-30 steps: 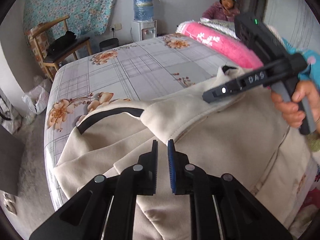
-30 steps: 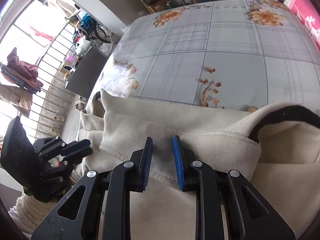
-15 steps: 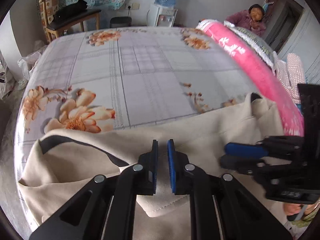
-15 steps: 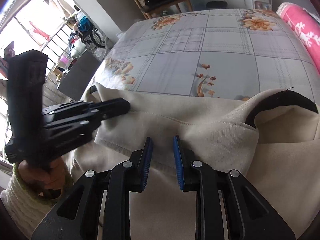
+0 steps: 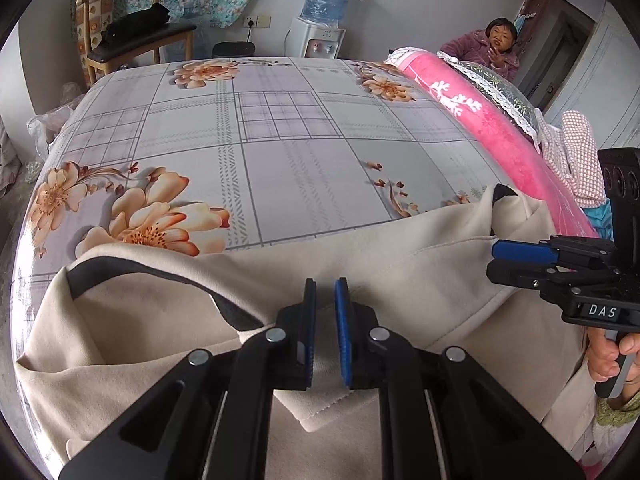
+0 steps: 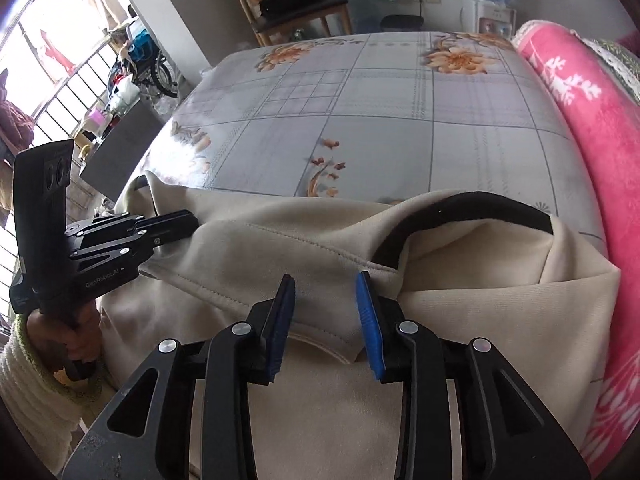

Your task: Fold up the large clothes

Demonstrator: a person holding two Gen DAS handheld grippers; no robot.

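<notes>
Folding a beige garment (image 5: pixel 400 280) spread at the bed's (image 5: pixel 280 140) six-o'clock edge, I pinch its hem in my narrow left tool (image 5: pixel 325 332) while my right tool (image 6: pixel 326 320) opens, cloth loose between; release both only once the edges align.

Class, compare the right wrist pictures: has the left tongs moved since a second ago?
Yes. The left tongs has risen from the low left corner and come in over the cream garment, toward the floral bedsheet.

I see a matt, soft fleecy cream sweatshirt (image 5: pixel 400 280) on a smooth printed bedsheet (image 5: pixel 280 152); my tongs' pads (image 6: pixel 366 316) are ribbed blue rubber.
</notes>
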